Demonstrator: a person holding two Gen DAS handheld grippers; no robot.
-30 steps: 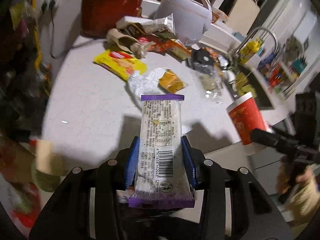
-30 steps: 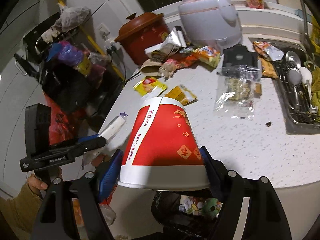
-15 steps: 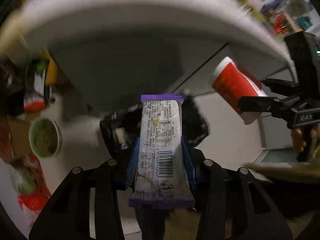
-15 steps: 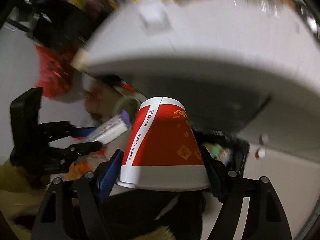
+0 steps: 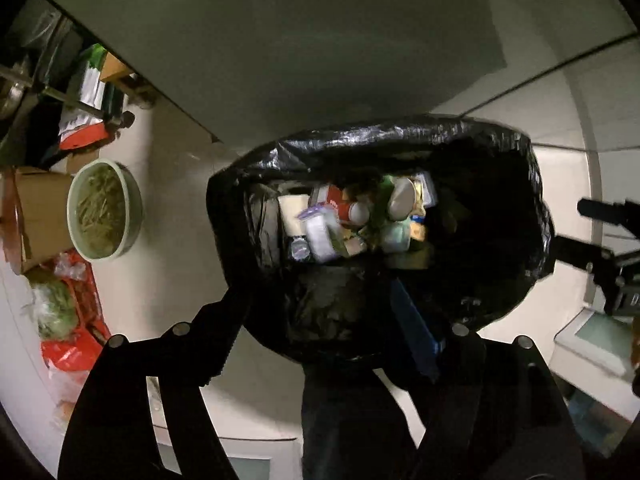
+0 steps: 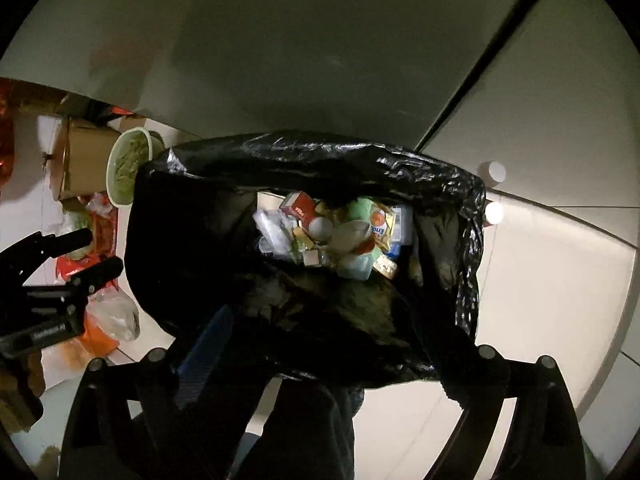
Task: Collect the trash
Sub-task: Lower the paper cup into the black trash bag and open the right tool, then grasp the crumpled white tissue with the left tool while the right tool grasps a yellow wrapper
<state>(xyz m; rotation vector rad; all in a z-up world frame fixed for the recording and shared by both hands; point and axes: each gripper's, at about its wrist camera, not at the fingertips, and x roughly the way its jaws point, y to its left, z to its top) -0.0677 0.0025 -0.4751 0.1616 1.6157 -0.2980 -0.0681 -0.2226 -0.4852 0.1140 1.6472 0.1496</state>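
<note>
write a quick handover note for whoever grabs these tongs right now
Left tongs: jaws opening, nothing between them, pointing down over the bin.
Right tongs: jaws opening, nothing between them, also over the bin.
Things: the purple-edged wrapper lies blurred on the trash pile in the bin; the red cup seems to lie on the pile too, rim up.
Done: both pieces look dropped into the black bag.
Left: no counter is in view in either wrist view, so whether more trash remains cannot be told; lift both tongs and check.
</note>
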